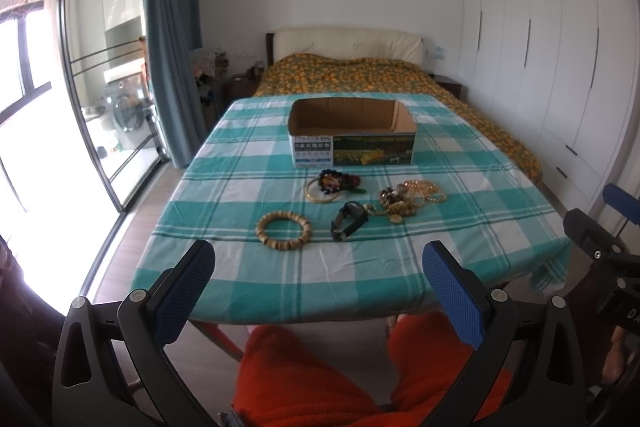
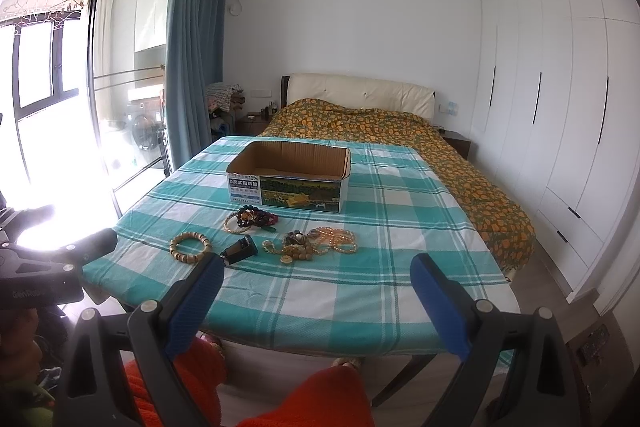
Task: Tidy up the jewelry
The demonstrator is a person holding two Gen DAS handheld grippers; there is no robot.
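Observation:
An open cardboard box (image 1: pixel 352 135) (image 2: pixel 288 177) stands on the checked tablecloth. In front of it lie a wooden bead bracelet (image 1: pixel 284 225) (image 2: pixel 191 246), a black watch (image 1: pixel 349 219) (image 2: pixel 239 250), a gold bangle with dark and red beads (image 1: pixel 332 185) (image 2: pixel 250 219), and a heap of pearl and gold necklaces (image 1: pixel 412 199) (image 2: pixel 316 242). My left gripper (image 1: pixel 320 263) is open and empty, short of the table's near edge. My right gripper (image 2: pixel 318 273) is open and empty, also back from the jewelry.
The table (image 1: pixel 280 279) (image 2: pixel 340 307) stands at the foot of a bed with an orange floral cover (image 1: pixel 360 75). White wardrobes (image 2: pixel 560 127) line the right, a glass door (image 1: pixel 92 87) the left. Orange-clad legs (image 1: pixel 320 375) sit under the near edge.

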